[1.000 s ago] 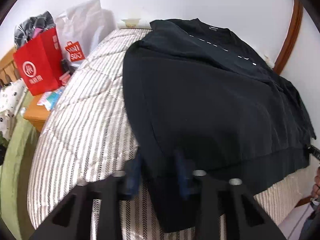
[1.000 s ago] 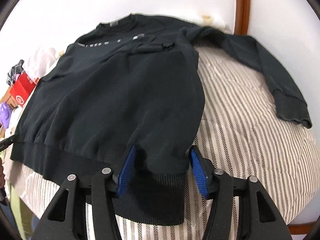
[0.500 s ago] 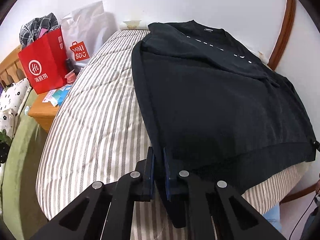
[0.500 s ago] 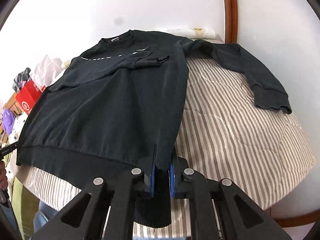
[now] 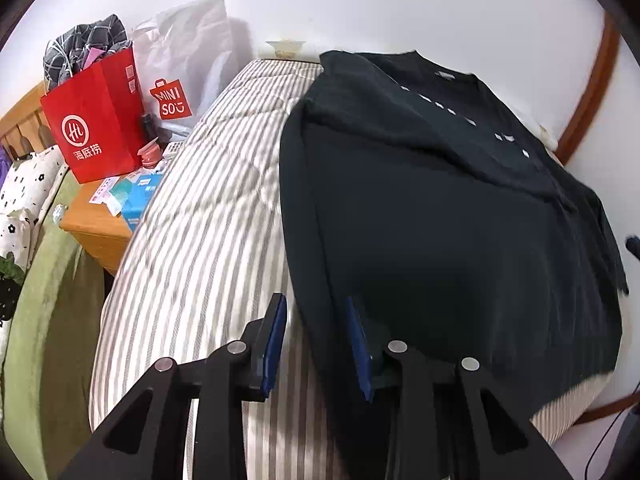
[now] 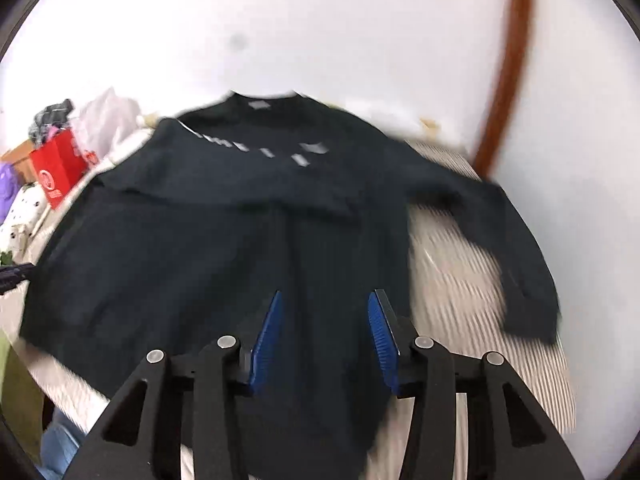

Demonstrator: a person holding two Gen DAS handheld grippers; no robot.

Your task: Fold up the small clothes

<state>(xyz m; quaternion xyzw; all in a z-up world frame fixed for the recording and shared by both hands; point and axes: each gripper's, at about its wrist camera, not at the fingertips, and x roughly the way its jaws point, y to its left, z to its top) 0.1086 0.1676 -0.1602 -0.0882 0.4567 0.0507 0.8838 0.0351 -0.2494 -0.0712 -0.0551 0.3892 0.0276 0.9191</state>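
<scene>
Lengthwise, sweatshirt point(image 6: 208, 248) lies collar toward wall point(image 6: 320, 32).

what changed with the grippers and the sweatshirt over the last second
Both the left gripper and right gripper pinched the black sweatshirt hem, then their jaws have just been opening, letting go. The right one rose. The sweatshirt stays flat on the striped bed.

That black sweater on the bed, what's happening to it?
A person is folding the black sweater on the striped bed, holding a hand-held gripper in each hand. One sleeve is already folded across the chest; the other sleeve lies out on the bed. The left hand-held gripper and right hand-held gripper have just been opening at the hem, and neither is pinching the fabric.
</scene>
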